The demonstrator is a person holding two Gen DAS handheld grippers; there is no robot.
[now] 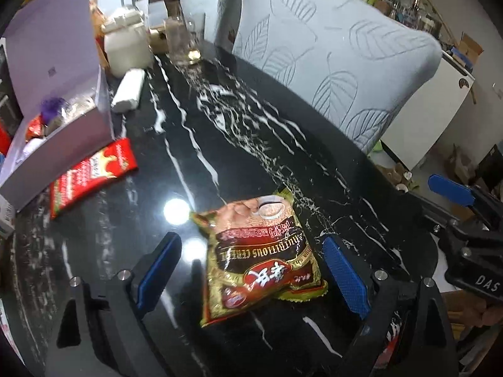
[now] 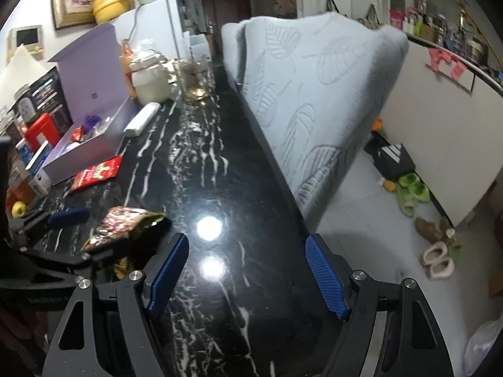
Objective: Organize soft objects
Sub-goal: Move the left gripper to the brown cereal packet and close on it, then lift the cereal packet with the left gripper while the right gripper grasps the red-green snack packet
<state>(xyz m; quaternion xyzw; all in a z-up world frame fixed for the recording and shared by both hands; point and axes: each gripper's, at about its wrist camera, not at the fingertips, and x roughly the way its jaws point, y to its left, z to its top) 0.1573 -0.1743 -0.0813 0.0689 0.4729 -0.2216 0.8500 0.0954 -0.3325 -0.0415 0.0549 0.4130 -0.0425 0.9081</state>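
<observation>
A gold and brown cereal packet [image 1: 257, 257] lies flat on the black marble table [image 1: 220, 144]. My left gripper [image 1: 251, 240] hangs just above it, open, one blue pad on each side of the packet and neither touching it. A red snack packet [image 1: 94, 176] lies farther left, beside an open lilac box [image 1: 56, 94]. My right gripper [image 2: 248, 243] is open over bare table [image 2: 220, 172] with nothing between its fingers. In the right wrist view the cereal packet [image 2: 122, 226] is to the left, with a left gripper finger [image 2: 66, 215] beyond it.
The lilac box [image 2: 91, 125] holds small wrapped items. A white roll [image 1: 129, 91], a white jar [image 1: 125, 44] and a glass mug [image 1: 182, 40] stand at the far end. Two grey leaf-patterned chairs [image 2: 314, 94] line the table's right edge. Slippers [image 2: 411, 191] lie on the floor.
</observation>
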